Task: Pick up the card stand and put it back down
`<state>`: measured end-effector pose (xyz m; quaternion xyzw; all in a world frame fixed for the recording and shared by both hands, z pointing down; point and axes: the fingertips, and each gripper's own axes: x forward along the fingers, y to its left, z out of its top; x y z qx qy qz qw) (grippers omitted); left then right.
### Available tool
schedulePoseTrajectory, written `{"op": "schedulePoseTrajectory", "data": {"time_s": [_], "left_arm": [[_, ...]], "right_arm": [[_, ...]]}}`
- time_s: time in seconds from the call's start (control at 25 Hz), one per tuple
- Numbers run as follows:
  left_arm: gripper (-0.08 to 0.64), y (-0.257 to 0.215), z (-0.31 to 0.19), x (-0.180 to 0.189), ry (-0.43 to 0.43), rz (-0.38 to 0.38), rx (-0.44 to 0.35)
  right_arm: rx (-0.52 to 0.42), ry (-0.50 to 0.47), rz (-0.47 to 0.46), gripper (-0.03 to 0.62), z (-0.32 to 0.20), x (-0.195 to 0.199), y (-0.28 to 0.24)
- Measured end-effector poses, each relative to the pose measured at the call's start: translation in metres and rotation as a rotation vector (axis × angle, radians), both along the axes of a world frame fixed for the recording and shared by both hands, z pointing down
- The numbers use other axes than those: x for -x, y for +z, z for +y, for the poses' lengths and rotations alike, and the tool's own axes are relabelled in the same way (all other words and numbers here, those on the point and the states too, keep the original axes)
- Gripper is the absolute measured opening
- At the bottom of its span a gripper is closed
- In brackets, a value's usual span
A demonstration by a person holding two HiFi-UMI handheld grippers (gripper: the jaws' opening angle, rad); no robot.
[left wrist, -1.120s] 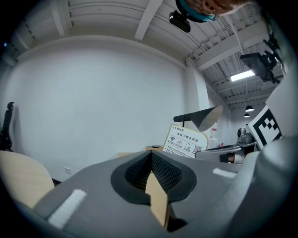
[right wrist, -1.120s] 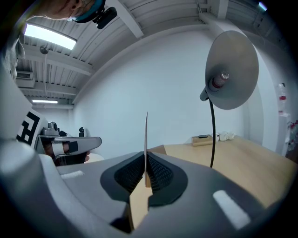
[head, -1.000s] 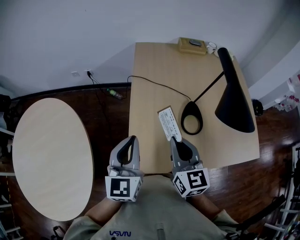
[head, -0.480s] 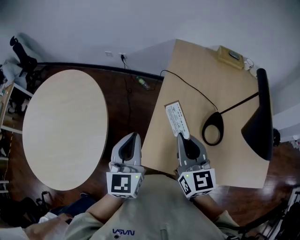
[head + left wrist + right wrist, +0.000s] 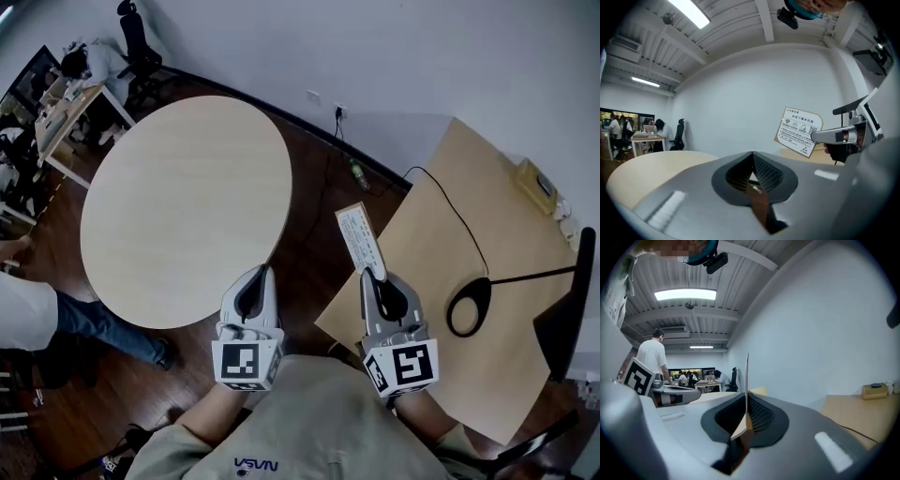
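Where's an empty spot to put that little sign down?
The round table looks bare all over. On the rectangular table, the corner nearest the card stand is bare too. Farther along it gets crowded, with the lamp, its cord, and a box at the far edge.

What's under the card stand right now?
Held in the right gripper, the card stand hangs above both the rectangular table and dark floor; what lies directly beneath is hidden.
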<state>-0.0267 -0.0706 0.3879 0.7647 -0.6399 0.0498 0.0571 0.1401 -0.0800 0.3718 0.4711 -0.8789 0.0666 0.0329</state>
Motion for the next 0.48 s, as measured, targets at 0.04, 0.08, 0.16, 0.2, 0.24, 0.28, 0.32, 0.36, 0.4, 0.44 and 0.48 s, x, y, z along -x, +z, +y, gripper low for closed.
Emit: {"op": "schedulePoseTrajectory", "data": {"time_s": [0.04, 0.08, 0.16, 0.2, 0.24, 0.28, 0.32, 0.36, 0.4, 0.44, 0.48], "left_arm": [[0.008, 0.001, -0.002, 0.017, -0.022, -0.003, 0.006], [0.008, 0.002, -0.003, 0.035, -0.042, -0.008, 0.014], [0.008, 0.009, -0.007, 0.069, -0.061, -0.021, 0.018], [0.008, 0.014, -0.01, 0.086, -0.067, -0.022, 0.012], [0.008, 0.019, -0.013, 0.103, -0.074, -0.021, 0.011], [0.008, 0.023, -0.016, 0.121, -0.078, -0.022, 0.017], [0.008, 0.026, -0.02, 0.138, -0.08, -0.024, 0.024], [0.008, 0.029, -0.024, 0.156, -0.083, -0.025, 0.027], [0.008, 0.032, -0.028, 0.174, -0.087, -0.023, 0.029], [0.008, 0.035, -0.033, 0.191, -0.089, -0.02, 0.032], [0.008, 0.038, -0.038, 0.206, -0.091, -0.018, 0.037]], "right_arm": [[-0.002, -0.022, 0.006, 0.014, -0.004, 0.016, 0.0], [-0.006, -0.042, 0.011, 0.014, -0.008, 0.033, 0.002], [-0.011, -0.078, 0.022, 0.014, -0.016, 0.068, 0.006], [-0.011, -0.093, 0.028, 0.014, -0.021, 0.087, 0.01], [-0.009, -0.107, 0.033, 0.014, -0.025, 0.105, 0.014], [-0.006, -0.12, 0.035, 0.014, -0.03, 0.125, 0.018], [-0.003, -0.132, 0.036, 0.014, -0.034, 0.146, 0.022], [0.001, -0.144, 0.036, 0.014, -0.038, 0.167, 0.026], [0.005, -0.156, 0.035, 0.014, -0.043, 0.188, 0.031], [0.009, -0.169, 0.033, 0.014, -0.048, 0.208, 0.036], [0.013, -0.183, 0.031, 0.014, -0.053, 0.227, 0.042]]}}
